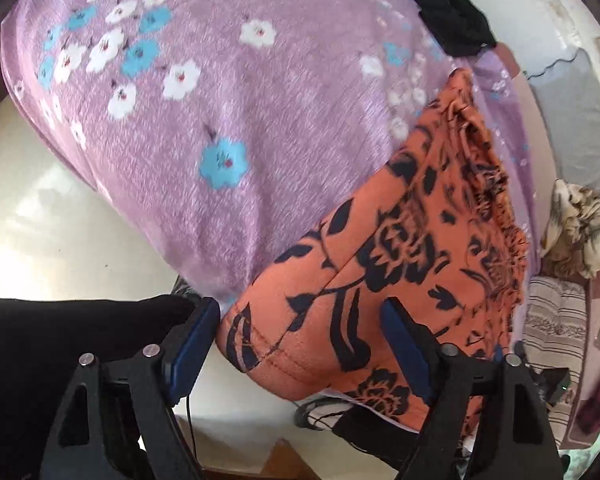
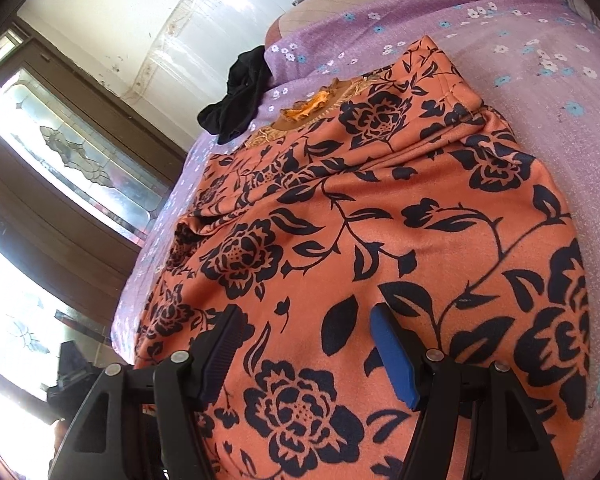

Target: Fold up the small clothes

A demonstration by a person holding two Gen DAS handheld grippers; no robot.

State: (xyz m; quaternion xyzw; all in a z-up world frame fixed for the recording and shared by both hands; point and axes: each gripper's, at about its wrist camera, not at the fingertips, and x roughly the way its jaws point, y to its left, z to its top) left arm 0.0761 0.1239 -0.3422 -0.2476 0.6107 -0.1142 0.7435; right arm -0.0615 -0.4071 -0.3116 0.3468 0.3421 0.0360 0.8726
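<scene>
An orange garment [image 1: 400,240] with a dark navy flower print lies folded over on a purple flowered bedsheet [image 1: 220,100]. Its rounded near corner sits between the fingers of my left gripper [image 1: 300,344], which stands open; the blue pads [image 1: 400,344] do not press on the cloth. In the right wrist view the same garment [image 2: 380,220] fills the middle, its frilled neckline [image 2: 308,110] at the far end. My right gripper [image 2: 306,354] hovers open just over the cloth, holding nothing.
A black garment [image 1: 452,20] lies bunched at the bed's far edge, also the black garment [image 2: 240,92] in the right wrist view. A pile of clothes [image 1: 576,232] lies right of the bed. Pale floor [image 1: 40,220] shows at left, a glass door [image 2: 72,152] beyond.
</scene>
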